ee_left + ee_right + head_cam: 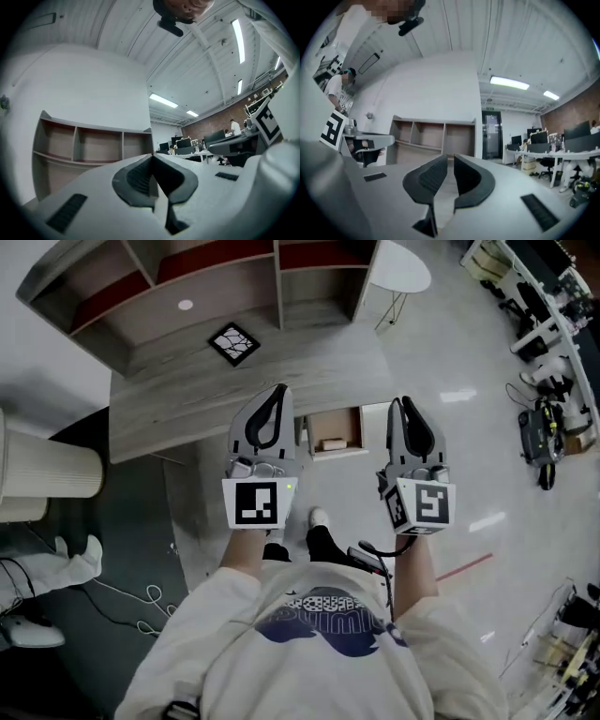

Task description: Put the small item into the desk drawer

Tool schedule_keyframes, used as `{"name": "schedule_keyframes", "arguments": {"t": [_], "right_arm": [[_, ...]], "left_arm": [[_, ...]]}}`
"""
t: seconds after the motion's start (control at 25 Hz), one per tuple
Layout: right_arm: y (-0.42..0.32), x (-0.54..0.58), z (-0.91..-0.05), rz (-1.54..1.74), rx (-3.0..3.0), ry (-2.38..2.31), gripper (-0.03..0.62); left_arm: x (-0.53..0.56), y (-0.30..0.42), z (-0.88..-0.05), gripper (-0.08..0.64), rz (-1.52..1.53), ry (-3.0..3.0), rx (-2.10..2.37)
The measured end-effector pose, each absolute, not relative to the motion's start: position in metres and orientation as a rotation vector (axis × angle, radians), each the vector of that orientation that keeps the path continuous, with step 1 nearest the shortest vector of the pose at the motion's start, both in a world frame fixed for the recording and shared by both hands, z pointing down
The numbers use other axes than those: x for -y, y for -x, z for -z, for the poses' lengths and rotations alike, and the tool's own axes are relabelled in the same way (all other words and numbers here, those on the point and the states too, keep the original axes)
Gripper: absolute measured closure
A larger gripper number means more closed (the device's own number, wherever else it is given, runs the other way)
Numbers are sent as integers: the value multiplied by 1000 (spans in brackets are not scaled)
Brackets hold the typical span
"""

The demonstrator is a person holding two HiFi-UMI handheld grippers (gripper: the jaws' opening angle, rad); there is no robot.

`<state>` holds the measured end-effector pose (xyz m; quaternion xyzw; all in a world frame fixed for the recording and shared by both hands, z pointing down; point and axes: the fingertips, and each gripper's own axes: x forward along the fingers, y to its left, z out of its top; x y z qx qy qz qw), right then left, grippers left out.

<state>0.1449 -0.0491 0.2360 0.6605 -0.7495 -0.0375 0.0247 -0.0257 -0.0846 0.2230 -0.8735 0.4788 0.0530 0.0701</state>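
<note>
Held level over the pale wood-grain desk's (187, 395) near edge, seemingly finished, small tan item (333, 442) lying in open light-wood drawer (351, 420): grey left gripper (280, 390) pressed together, empty; grey right gripper (404, 403) slightly spread, empty.

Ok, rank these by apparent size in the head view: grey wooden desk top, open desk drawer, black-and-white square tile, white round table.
1. Grey wooden desk top
2-3. Open desk drawer and white round table: too alike to rank
4. Black-and-white square tile
</note>
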Motion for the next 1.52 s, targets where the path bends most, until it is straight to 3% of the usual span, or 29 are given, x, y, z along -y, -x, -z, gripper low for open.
{"name": "schedule_keyframes", "arguments": {"t": [0.28,1.52], "right_arm": [[-132,7,-164,546,2290,-2163,584],[-165,23,-169,501,2235,-2255,594]], "left_arm": [[70,14,-181,552,-277,2607,-1316],[85,11,-180,552,-294,2594,-1343]]}}
